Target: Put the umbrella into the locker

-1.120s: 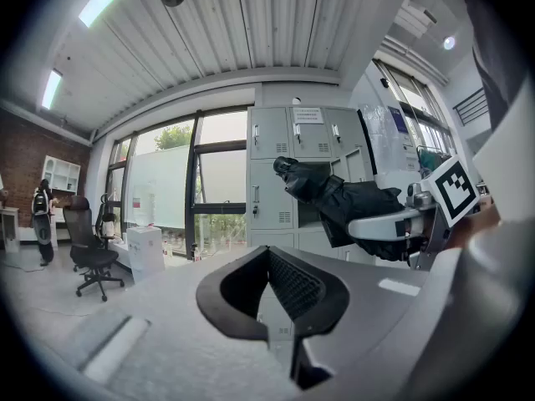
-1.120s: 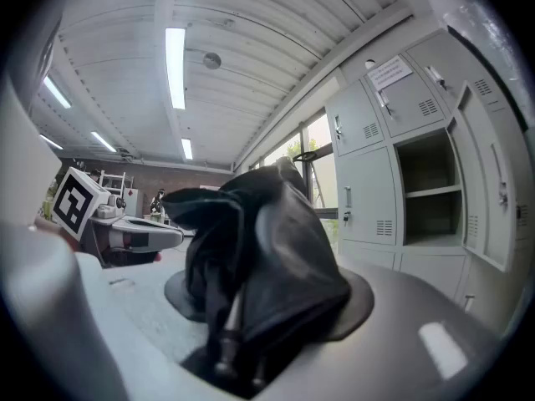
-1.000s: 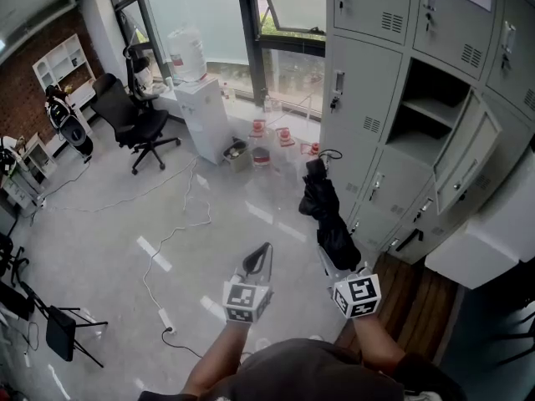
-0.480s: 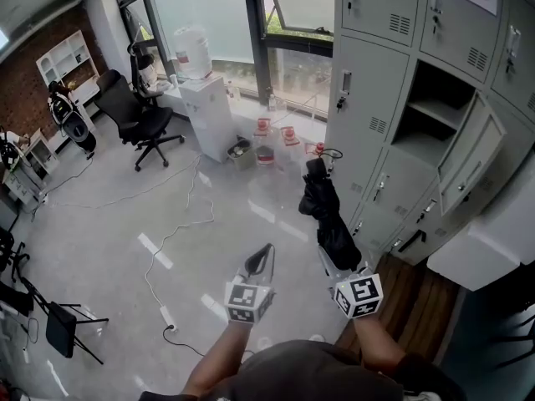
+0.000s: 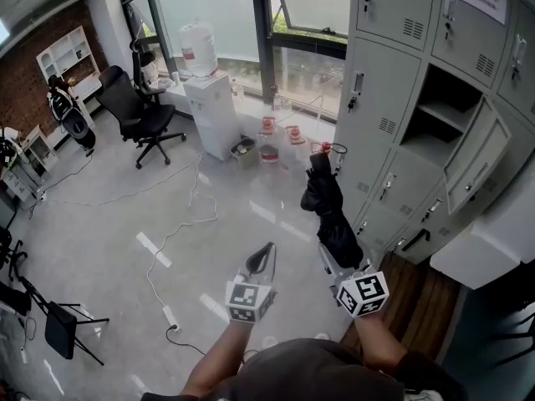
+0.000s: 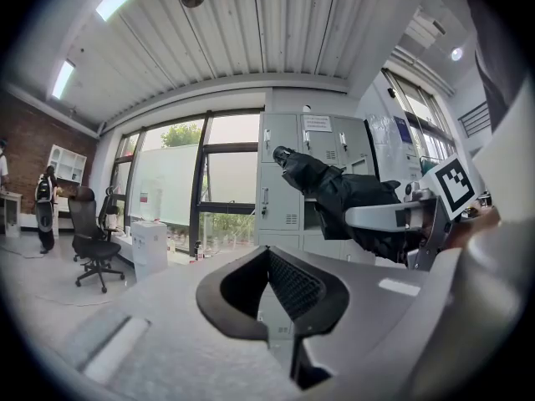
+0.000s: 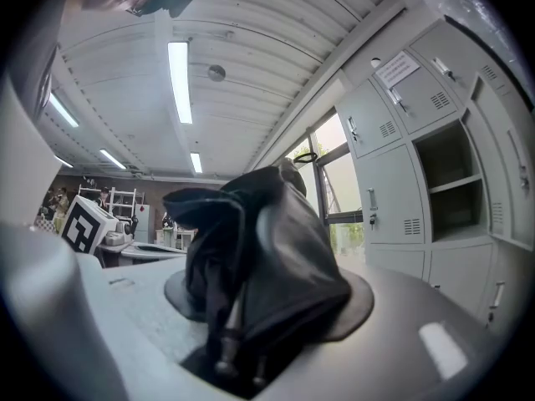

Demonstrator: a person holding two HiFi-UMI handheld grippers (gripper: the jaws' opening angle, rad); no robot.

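A black folded umbrella (image 5: 328,207) sticks out forward and level from my right gripper (image 5: 341,261), which is shut on its lower end. In the right gripper view the umbrella's (image 7: 267,249) bunched fabric fills the space between the jaws of that gripper (image 7: 251,324). The grey locker bank stands at the right, with one compartment open (image 5: 435,111) and its door (image 5: 472,161) swung out; the umbrella's tip is still left of it. My left gripper (image 5: 261,257) is held beside the right one, shut and empty (image 6: 269,261). In the left gripper view the umbrella (image 6: 343,195) shows at the right.
A water dispenser (image 5: 205,111) and a black office chair (image 5: 138,115) stand by the window. Cables (image 5: 180,232) and a power strip (image 5: 167,317) lie on the grey floor. Red items (image 5: 276,128) sit below the window. A white box (image 5: 485,249) stands at the lockers' foot.
Both grippers and the view have drifted a little forward towards the window and lockers. The umbrella stays gripped in the right gripper and the left stays shut.
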